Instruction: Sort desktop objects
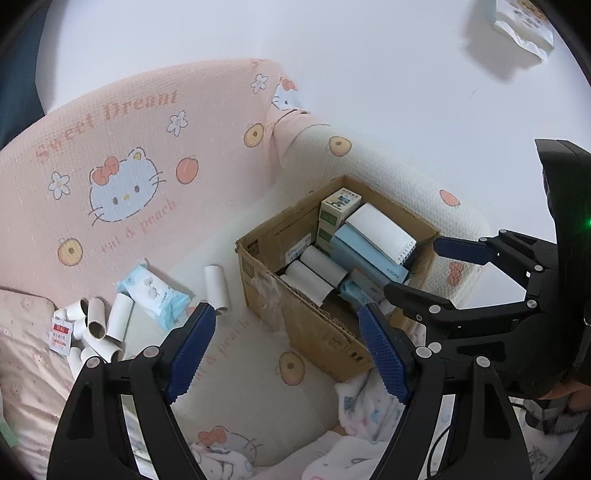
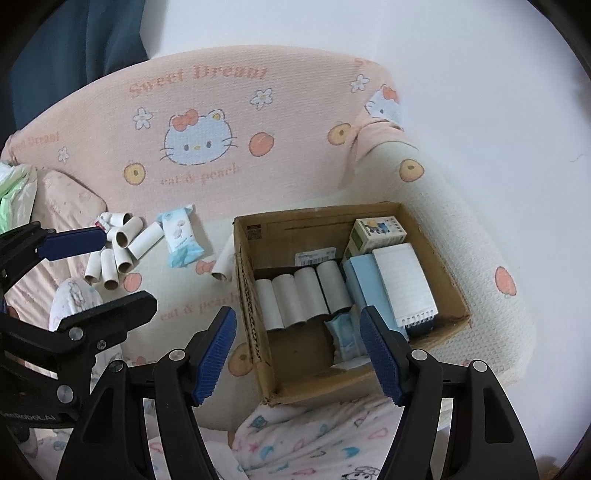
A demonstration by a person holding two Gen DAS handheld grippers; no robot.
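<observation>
An open cardboard box [image 2: 255,332] stands on a cat-print cover. It holds a row of white rolls [image 2: 303,295], a blue carton [image 2: 365,284], a white spiral notebook [image 2: 404,280], small green-white cartons [image 2: 376,230] and a blue tissue pack [image 2: 345,334]. My right gripper [image 2: 298,312] hangs open over the box's near half with nothing between its pads. My left gripper [image 1: 285,308] is open and empty above the box's [image 1: 332,332] left corner. Left of the box lie a loose tube [image 1: 218,291], a wipes pack [image 1: 155,291] and a pile of cardboard tubes [image 1: 107,325].
A pink backrest [image 2: 221,110] rises behind the seat, and a cream armrest [image 2: 461,236] flanks the box on the right. A patterned blanket [image 2: 314,443] lies in front. A pink cushion [image 1: 26,354] and a small sachet [image 1: 61,336] are by the tube pile. A plastic bag [image 1: 524,26] hangs on the wall.
</observation>
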